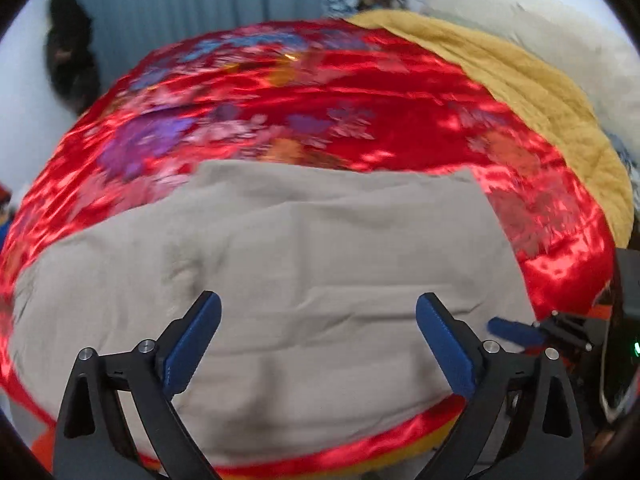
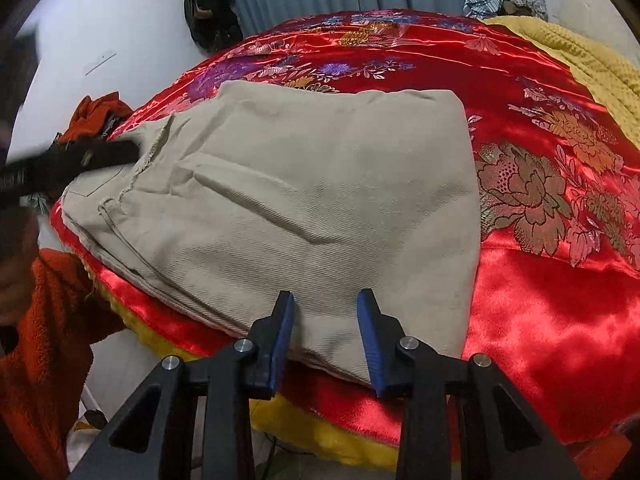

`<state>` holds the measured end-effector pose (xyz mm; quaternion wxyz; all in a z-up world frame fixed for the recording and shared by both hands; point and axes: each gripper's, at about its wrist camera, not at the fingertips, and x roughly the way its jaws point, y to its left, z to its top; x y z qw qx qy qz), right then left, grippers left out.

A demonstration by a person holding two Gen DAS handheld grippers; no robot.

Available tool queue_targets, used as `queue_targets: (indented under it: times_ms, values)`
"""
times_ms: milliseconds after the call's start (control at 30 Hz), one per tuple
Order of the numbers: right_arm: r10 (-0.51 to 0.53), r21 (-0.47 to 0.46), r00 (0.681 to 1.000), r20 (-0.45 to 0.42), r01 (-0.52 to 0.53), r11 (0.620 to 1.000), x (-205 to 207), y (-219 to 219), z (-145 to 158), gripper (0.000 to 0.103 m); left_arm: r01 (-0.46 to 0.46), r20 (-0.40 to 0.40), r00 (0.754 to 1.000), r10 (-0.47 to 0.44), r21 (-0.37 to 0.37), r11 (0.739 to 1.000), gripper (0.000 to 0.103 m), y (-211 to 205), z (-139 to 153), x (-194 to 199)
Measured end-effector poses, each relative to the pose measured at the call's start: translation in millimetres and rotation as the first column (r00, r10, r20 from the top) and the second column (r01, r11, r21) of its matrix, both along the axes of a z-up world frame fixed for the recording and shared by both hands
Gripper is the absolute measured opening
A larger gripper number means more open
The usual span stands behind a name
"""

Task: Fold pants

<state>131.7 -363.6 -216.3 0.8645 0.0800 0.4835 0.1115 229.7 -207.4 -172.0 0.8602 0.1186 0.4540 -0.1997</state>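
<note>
Bed [image 2: 540, 320]: covered by red satin quilt with floral embroidery; yellow trim along near edge. Mustard blanket [image 2: 592, 68] lies along the quilt's far right side. Bare red satin open to the right of the pants.

Pants [image 2: 300, 184]: beige, folded into a rough rectangle, lying flat on the quilt near its front edge; waistband and pocket stitching at the left end. No readable label on them.

Left gripper [image 1: 318, 340]: jaws spread wide, empty, hovering over the pants' middle. In the right wrist view it appears as a dark blurred shape at the waistband end; white lettering on it, illegible.

Right gripper [image 2: 326, 336]: jaws parted, nothing between them, at the pants' near edge.
</note>
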Motion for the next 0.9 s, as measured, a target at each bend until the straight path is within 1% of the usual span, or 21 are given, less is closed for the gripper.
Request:
queue_targets:
  times_ms: [33,67,100,133,200,233,267,300,367,433,467,533,567,600,667,733,767,833,900]
  values:
    - [0.001,0.002,1.0,0.001,-0.001,1.0,0,1,1,0.034,0.01,-0.02,1.0,-0.009,0.025,1.0,0.099,-8,-9,6]
    - [0.002,0.002,1.0,0.003,-0.002,1.0,0,1,1,0.034,0.011,-0.038,0.999,-0.008,0.086,0.996,0.099,-14,-26,14]
    - [0.006,-0.001,1.0,0.006,-0.006,1.0,-1,1,1,0.034,-0.001,-0.041,0.999,0.006,0.14,0.99,0.099,-15,-37,20]
    - [0.007,-0.004,1.0,0.009,-0.007,1.0,-2,2,1,0.034,-0.034,-0.038,0.998,0.042,0.182,0.983,0.099,-9,-48,29]
    - [0.011,-0.008,1.0,0.014,-0.011,1.0,-3,3,1,0.034,-0.108,-0.052,0.992,0.117,0.143,0.984,0.101,16,-46,38]
    - [0.013,-0.011,1.0,0.018,-0.013,1.0,-4,3,1,0.034,-0.176,-0.052,0.981,0.185,0.131,0.976,0.101,33,-42,43]
    - [0.015,-0.014,1.0,0.019,-0.015,1.0,-5,3,1,0.034,-0.224,-0.042,0.972,0.232,0.14,0.964,0.101,46,-40,46]
    - [0.017,-0.014,1.0,0.021,-0.017,1.0,-6,3,1,0.034,-0.281,-0.028,0.957,0.288,0.154,0.947,0.101,64,-39,49]
    - [0.018,-0.009,1.0,0.021,-0.018,1.0,-5,3,1,0.034,-0.363,-0.027,0.927,0.374,0.183,0.914,0.101,94,-44,52]
    - [0.02,-0.005,1.0,0.017,-0.02,1.0,-4,3,0,0.034,-0.415,-0.051,0.902,0.43,0.175,0.893,0.101,123,-49,52]
    - [0.02,-0.004,1.0,0.016,-0.02,1.0,-4,2,0,0.034,-0.428,-0.044,0.896,0.442,0.176,0.886,0.101,133,-47,50]
    - [0.019,-0.004,1.0,0.016,-0.019,1.0,-4,2,0,0.034,-0.437,-0.018,0.893,0.45,0.209,0.875,0.1,139,-43,46]
    - [0.019,-0.005,1.0,0.017,-0.019,1.0,-4,2,0,0.034,-0.434,-0.022,0.895,0.446,0.197,0.879,0.1,143,-39,42]
    - [0.019,-0.009,1.0,0.019,-0.019,1.0,-5,3,0,0.034,-0.428,-0.033,0.899,0.437,0.144,0.892,0.1,145,-32,36]
    - [0.02,-0.012,1.0,0.021,-0.019,1.0,-5,3,0,0.034,-0.414,-0.035,0.909,0.416,0.062,0.908,0.1,141,-17,23]
    - [0.018,-0.009,1.0,0.023,-0.018,1.0,-5,3,0,0.034,-0.364,-0.017,0.931,0.364,0.003,0.931,0.1,126,-5,13]
    - [0.017,-0.008,1.0,0.024,-0.017,1.0,-5,3,0,0.034,-0.321,-0.002,0.947,0.321,-0.016,0.947,0.1,113,1,7]
    - [0.016,-0.009,1.0,0.025,-0.016,1.0,-5,3,0,0.034,-0.253,0.013,0.967,0.253,-0.007,0.967,0.1,88,3,0]
    - [0.015,-0.01,1.0,0.026,-0.015,1.0,-5,3,-1,0.034,-0.218,-0.009,0.976,0.219,0.026,0.976,0.1,75,-7,-3]
